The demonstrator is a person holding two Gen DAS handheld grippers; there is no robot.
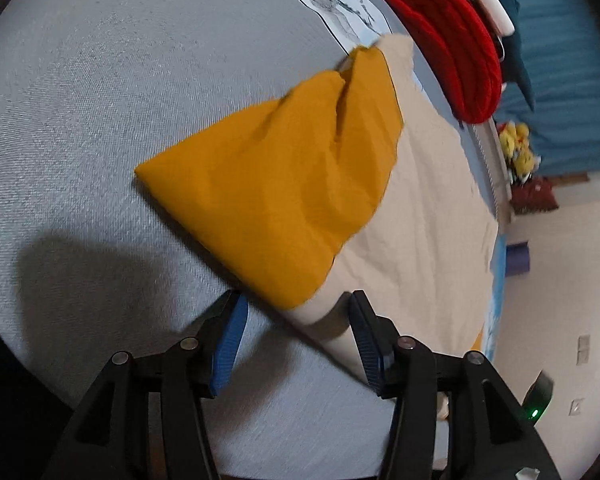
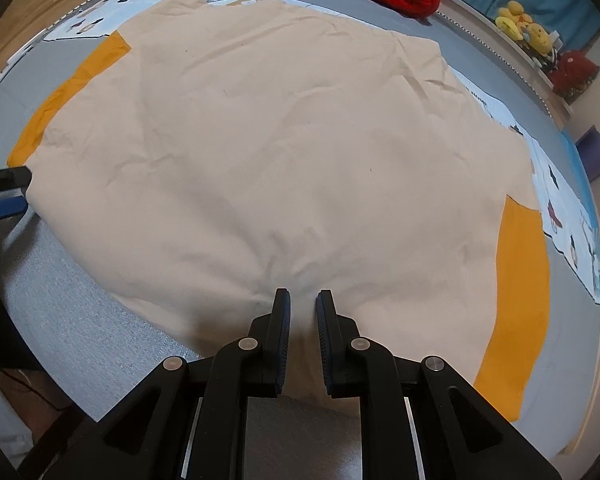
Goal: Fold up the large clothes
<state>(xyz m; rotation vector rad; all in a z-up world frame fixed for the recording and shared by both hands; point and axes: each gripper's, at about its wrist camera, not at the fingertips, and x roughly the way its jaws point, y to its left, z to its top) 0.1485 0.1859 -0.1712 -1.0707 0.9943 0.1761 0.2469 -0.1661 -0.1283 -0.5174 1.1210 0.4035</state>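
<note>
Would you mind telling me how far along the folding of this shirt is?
Early on. Done: the beige shirt lies spread flat on the bed, and one yellow sleeve looks folded inward. In hand: the right claw pinches the near hem; the left claw is open at the shirt's edge. Left: the other sleeve and the body folds.

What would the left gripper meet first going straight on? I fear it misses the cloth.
Most likely the beige hem of the garment, just under the yellow sleeve; the left gripper stands open around it. Depth is unclear.
</note>
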